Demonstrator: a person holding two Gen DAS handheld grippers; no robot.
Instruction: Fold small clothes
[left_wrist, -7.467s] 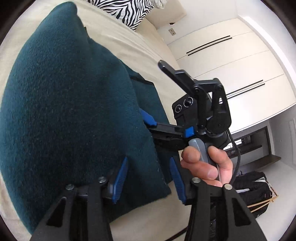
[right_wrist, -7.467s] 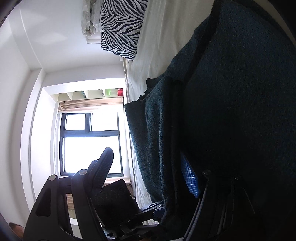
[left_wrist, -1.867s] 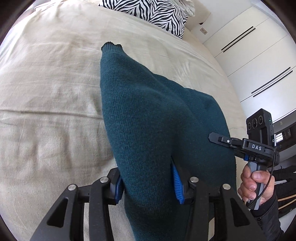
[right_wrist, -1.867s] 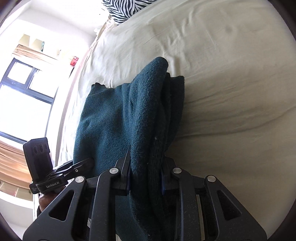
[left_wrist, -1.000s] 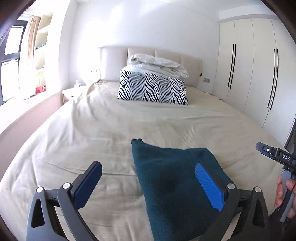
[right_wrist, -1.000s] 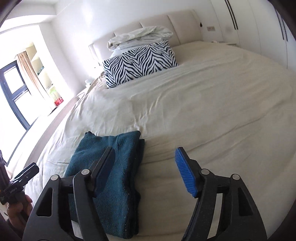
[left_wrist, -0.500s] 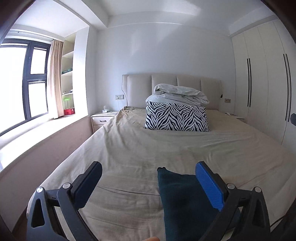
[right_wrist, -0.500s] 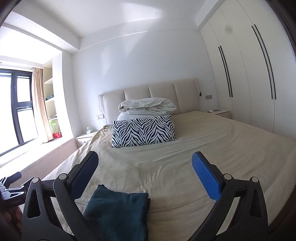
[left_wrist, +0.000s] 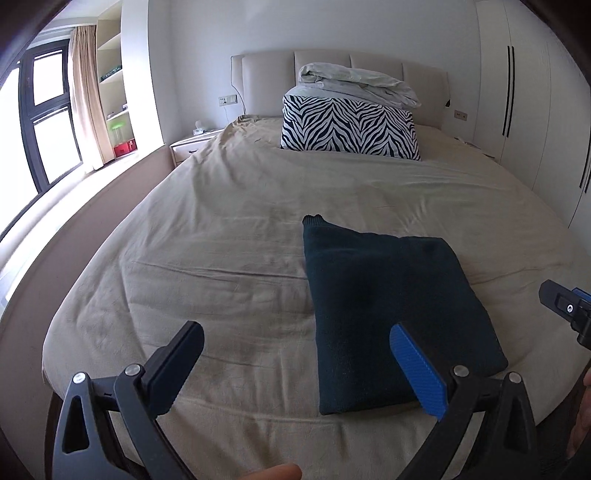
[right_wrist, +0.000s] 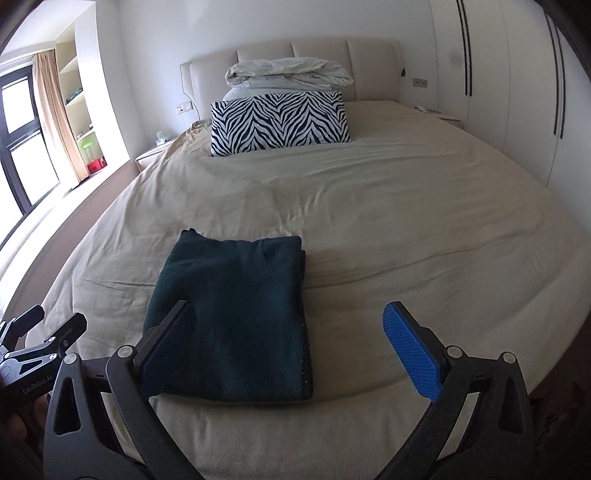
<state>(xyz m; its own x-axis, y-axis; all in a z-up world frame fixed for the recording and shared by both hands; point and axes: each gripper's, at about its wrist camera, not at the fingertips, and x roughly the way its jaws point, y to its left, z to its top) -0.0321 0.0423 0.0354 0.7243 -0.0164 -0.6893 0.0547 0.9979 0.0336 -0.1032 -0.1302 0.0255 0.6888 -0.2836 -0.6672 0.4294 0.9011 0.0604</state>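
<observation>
A dark teal knitted garment (left_wrist: 388, 306) lies folded into a flat rectangle near the foot edge of the beige bed (left_wrist: 229, 229). It also shows in the right wrist view (right_wrist: 236, 314). My left gripper (left_wrist: 295, 354) is open and empty, held back from the bed, with the garment in front of its right finger. My right gripper (right_wrist: 288, 332) is open and empty, with the garment in front of its left finger. Neither gripper touches the garment.
A zebra-striped pillow (left_wrist: 349, 127) with a rolled white duvet (left_wrist: 358, 83) on top stands at the padded headboard. White wardrobes (right_wrist: 517, 92) line the right wall. A window (left_wrist: 40, 122), shelves and a nightstand (left_wrist: 192, 146) are on the left.
Both grippers let go of the garment, opened wide and pulled back from the bed. Over the last half second both views have tilted down toward the folded garment.
</observation>
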